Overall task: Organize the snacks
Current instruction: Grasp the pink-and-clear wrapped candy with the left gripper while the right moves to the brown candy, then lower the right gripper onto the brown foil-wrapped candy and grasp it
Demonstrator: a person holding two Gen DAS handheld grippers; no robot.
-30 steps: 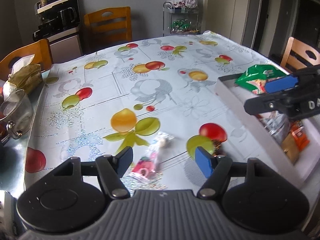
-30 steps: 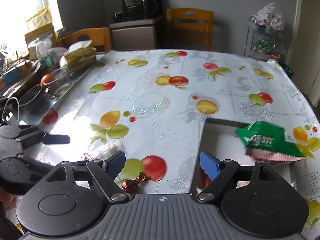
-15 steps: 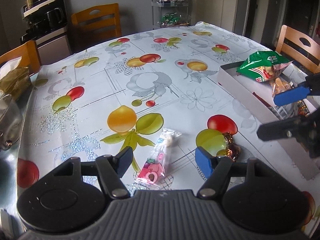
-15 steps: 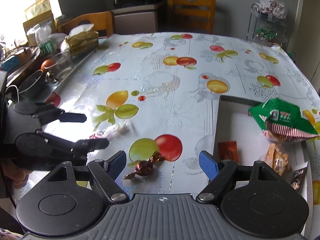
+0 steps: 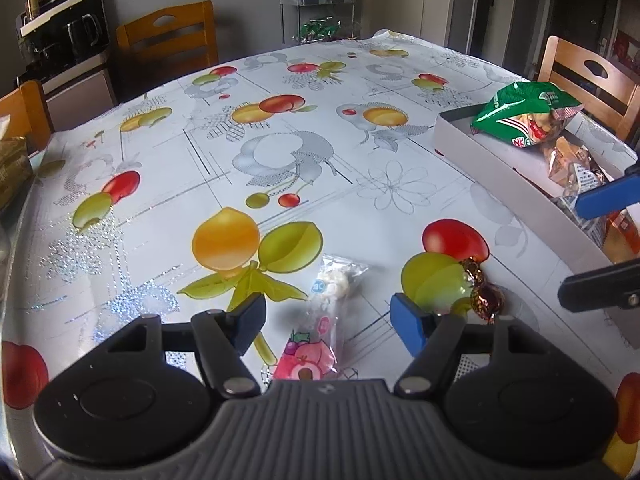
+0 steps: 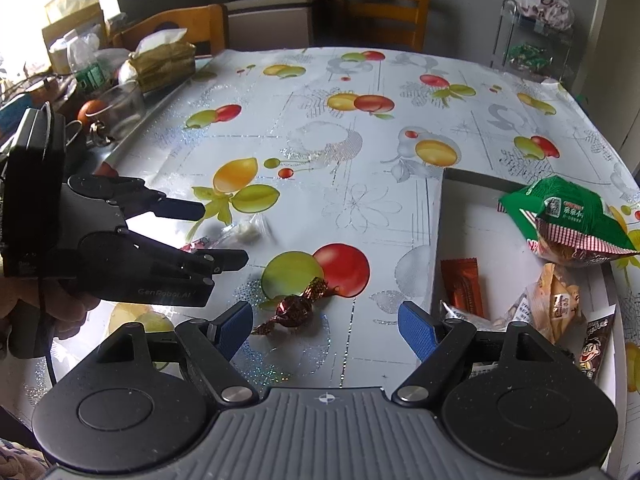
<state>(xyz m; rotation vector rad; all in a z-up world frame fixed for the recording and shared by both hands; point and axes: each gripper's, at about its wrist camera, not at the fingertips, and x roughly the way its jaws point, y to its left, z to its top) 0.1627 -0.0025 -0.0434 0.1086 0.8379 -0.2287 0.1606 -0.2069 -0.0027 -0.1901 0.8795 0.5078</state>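
A clear candy packet with a pink printed end (image 5: 322, 328) lies on the fruit-print tablecloth, between the fingers of my open left gripper (image 5: 328, 320), which do not press on it. From the right wrist view the same packet (image 6: 240, 234) shows beyond the left gripper (image 6: 222, 234). A brown foil-wrapped candy (image 6: 294, 310) lies just ahead of my open right gripper (image 6: 326, 330), a little left of its middle. This candy (image 5: 482, 292) also appears at the left gripper's right. The white box (image 6: 438, 240) holds a green snack bag (image 6: 568, 212) and several small packets.
Wooden chairs (image 6: 382, 8) stand around the table. A glass bowl (image 6: 120, 110), a tissue box (image 6: 164, 62) and bags crowd the table's far left edge. A wire rack (image 6: 536, 44) with bags stands at the back right. A hand (image 6: 40, 312) holds the left gripper.
Both grippers have come lower and closer to the table. The packet now sits between the left fingers and the foil candy lies near the right gripper's fingers. Neither gripper's opening has changed.
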